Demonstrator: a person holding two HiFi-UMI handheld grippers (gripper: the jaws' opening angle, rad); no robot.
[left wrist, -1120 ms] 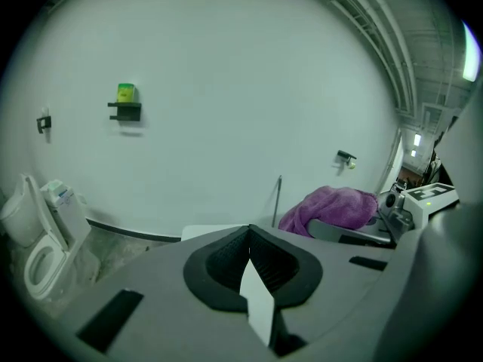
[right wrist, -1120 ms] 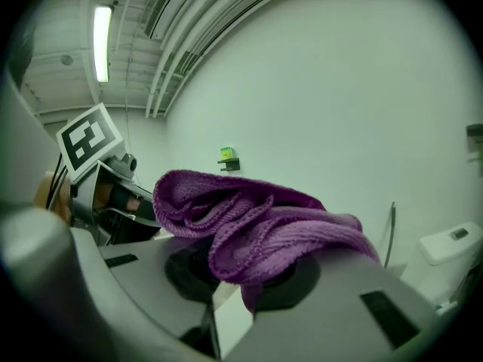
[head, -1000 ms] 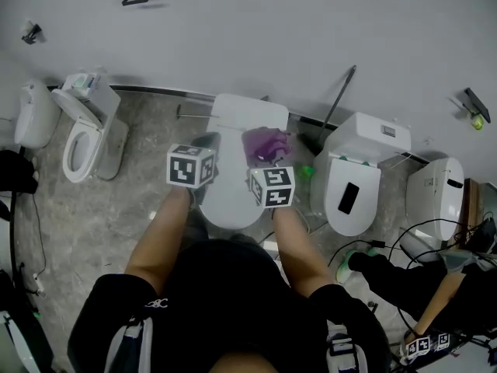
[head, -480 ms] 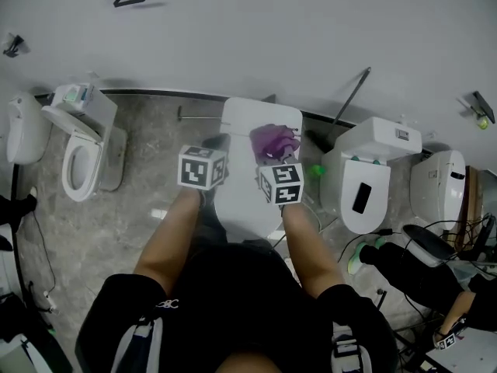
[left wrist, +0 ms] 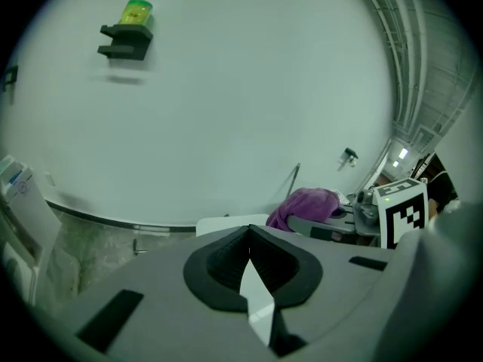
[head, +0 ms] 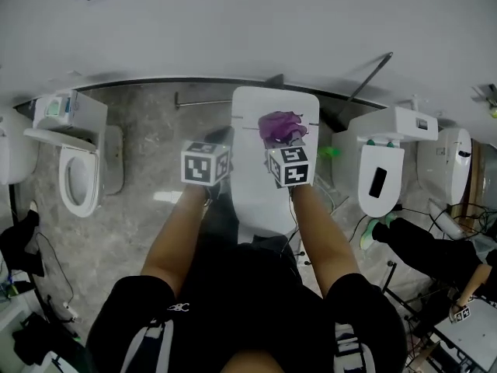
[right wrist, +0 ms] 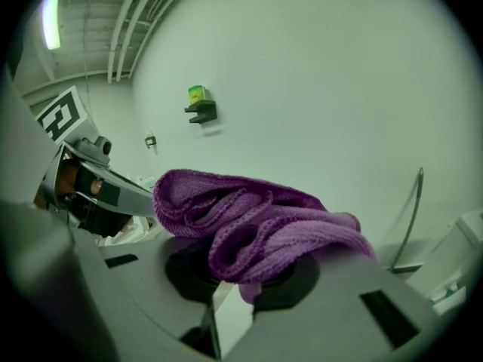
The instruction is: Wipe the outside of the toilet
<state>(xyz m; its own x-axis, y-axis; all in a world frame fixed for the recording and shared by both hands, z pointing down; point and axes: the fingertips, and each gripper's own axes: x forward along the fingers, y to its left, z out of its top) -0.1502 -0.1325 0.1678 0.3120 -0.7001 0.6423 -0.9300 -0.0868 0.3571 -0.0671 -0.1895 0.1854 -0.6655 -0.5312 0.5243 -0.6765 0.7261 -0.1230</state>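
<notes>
A white toilet [head: 264, 196] with its lid down stands straight ahead, its tank [head: 248, 107] against the wall. A bunched purple cloth [head: 281, 126] hangs over the tank top, and my right gripper [head: 287, 140] is shut on it. From the right gripper view the cloth [right wrist: 256, 217] spills over both jaws and hides their tips. My left gripper [head: 220, 141] hovers beside the toilet's left side, shut with nothing in it. In the left gripper view its jaws [left wrist: 248, 236] meet at the tips, with the cloth [left wrist: 309, 204] and the tank edge [left wrist: 226, 223] beyond.
More white toilets stand along the wall: one at the left with its seat up [head: 74, 158], two at the right [head: 384, 162] [head: 454, 158]. A thin rod [head: 370, 76] leans on the wall. A green bottle sits on a wall bracket [left wrist: 134, 15]. A person [head: 435, 247] crouches at the right among cables.
The head view has swung so that the toilet sits more central. Both grippers stay over the tank end, the cloth still held by the right one.
</notes>
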